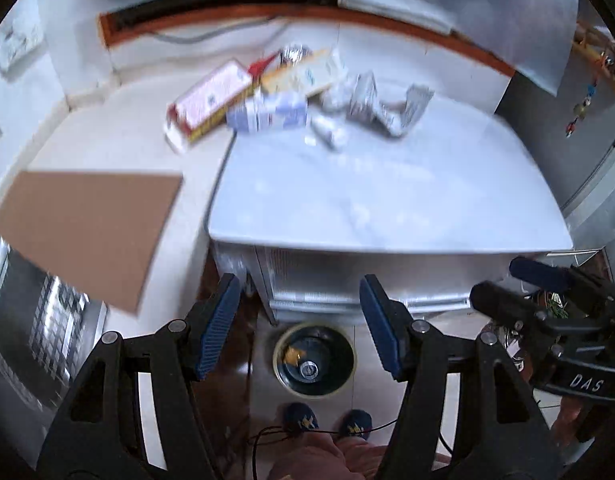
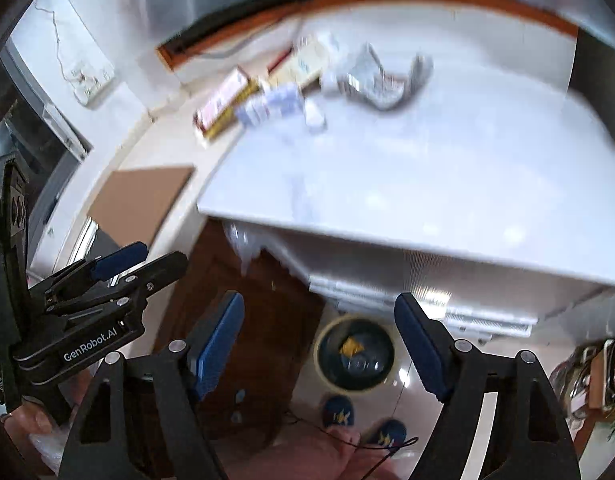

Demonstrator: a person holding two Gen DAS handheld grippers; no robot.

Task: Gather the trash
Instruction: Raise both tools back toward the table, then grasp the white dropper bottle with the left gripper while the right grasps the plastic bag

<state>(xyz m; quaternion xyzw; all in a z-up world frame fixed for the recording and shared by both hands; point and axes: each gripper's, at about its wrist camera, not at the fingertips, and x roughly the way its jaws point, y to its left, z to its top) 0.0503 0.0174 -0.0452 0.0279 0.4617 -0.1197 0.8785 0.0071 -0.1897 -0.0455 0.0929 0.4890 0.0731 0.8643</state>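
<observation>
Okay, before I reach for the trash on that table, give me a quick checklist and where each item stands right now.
1. Left tongs open, nothing held: ok.
2. Right tongs open, nothing held: ok.
3. Trash pile in sight at the table's far side: ok.
4. Tongs within reach of the pile: not ok, both hang short of the table's near edge.
5. Bin on the floor below, mouth open: ok.
6. Which piece sits loose on top: cannot tell, the pictures are blurred.

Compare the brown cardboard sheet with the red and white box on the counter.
The cardboard sheet is plain brown, flat and sits alone near the counter's front edge. The red and white box is printed, has depth and lies in the trash pile farther back. Both rest on the cream counter.
</observation>
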